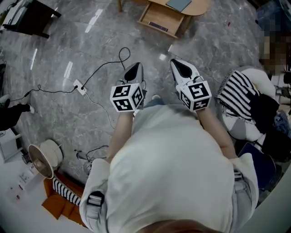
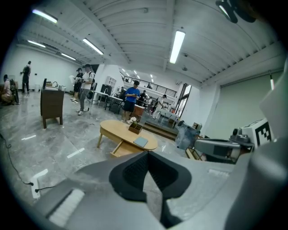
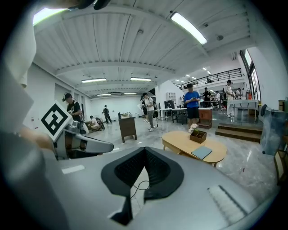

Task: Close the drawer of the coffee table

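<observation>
1. The person looks steeply down over a pale shirt at a glossy grey marble floor (image 1: 68,45), with a gripper held out in front in each hand.
2. The left gripper (image 1: 135,68) has its jaws pressed together tip to tip, pinching only each other.
3. The right gripper (image 1: 181,67) is likewise pressed together, and floor shows through the gap behind its tips.
4. The coffee table (image 1: 193,8), an oval of light wood, stands well apart from both grippers at the top of the head view.
5. Its drawer (image 1: 160,18) is pulled out towards the person. A dark flat thing lies along the near edge inside, and I cannot tell what it is.
6. On the tabletop sit a grey-blue book (image 2: 140,142) and a small wooden box (image 2: 134,128) holding pale flowers.
7. A black cable (image 1: 104,68) loops across the floor between the left gripper and the table, running to a white power strip (image 1: 80,87).
8. At lower left stands a round white fan (image 1: 45,157).
9. To the right, a black-and-white striped cloth (image 1: 238,95) is heaped on a seat.
10. Farther off, a dark wooden cabinet (image 2: 51,103) stands on the floor, and several people stand around desks at the back of the hall.
</observation>
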`<state>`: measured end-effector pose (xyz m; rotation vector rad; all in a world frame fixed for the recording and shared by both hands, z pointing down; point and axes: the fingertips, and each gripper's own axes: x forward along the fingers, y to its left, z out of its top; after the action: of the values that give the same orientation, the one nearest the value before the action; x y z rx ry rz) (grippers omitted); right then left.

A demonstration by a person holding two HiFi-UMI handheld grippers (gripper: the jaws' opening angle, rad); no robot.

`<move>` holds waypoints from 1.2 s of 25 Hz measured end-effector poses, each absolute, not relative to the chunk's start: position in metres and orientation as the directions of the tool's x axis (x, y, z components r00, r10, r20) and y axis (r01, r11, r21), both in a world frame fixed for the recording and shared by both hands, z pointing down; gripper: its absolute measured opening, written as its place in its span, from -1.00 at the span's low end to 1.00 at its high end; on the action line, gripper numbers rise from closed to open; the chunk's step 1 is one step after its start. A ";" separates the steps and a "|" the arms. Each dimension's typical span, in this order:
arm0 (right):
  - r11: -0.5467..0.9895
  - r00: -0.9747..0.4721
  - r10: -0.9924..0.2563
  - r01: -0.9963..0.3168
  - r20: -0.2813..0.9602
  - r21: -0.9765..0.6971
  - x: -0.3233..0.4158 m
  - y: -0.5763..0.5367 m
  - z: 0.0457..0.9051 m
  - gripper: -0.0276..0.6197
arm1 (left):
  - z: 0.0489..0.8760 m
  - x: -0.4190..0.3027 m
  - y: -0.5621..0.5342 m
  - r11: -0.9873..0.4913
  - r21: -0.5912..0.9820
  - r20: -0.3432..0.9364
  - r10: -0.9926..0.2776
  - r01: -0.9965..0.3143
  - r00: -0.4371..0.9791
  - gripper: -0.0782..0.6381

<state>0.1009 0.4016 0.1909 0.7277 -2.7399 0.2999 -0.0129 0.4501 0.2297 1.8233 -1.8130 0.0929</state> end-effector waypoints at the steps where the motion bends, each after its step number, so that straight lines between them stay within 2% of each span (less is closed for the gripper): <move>1: 0.851 -0.832 -0.448 -0.509 0.326 -0.130 0.101 0.401 0.191 -0.91 | 0.231 -0.013 0.449 0.072 0.337 0.430 -0.899 -0.939 0.086 -0.78; 17: 0.824 -0.825 -0.445 -0.530 0.349 -0.202 0.097 0.378 0.207 -0.91 | 0.241 -0.032 0.430 0.089 0.327 0.468 -0.880 -0.941 0.079 -0.78; 23: 0.834 -0.838 -0.414 -0.506 0.355 -0.221 0.070 0.346 0.219 -0.91 | 0.252 -0.059 0.398 0.121 0.329 0.482 -0.875 -0.937 0.056 -0.78; 30: 0.818 -0.836 -0.433 -0.521 0.335 -0.243 0.028 0.270 0.213 -0.91 | 0.251 -0.104 0.335 0.124 0.323 0.502 -0.863 -0.938 0.059 -0.78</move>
<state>0.0283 0.2702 0.2125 0.7331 -2.7373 0.4764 -0.1040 0.3350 0.2511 1.7423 -1.8063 0.1621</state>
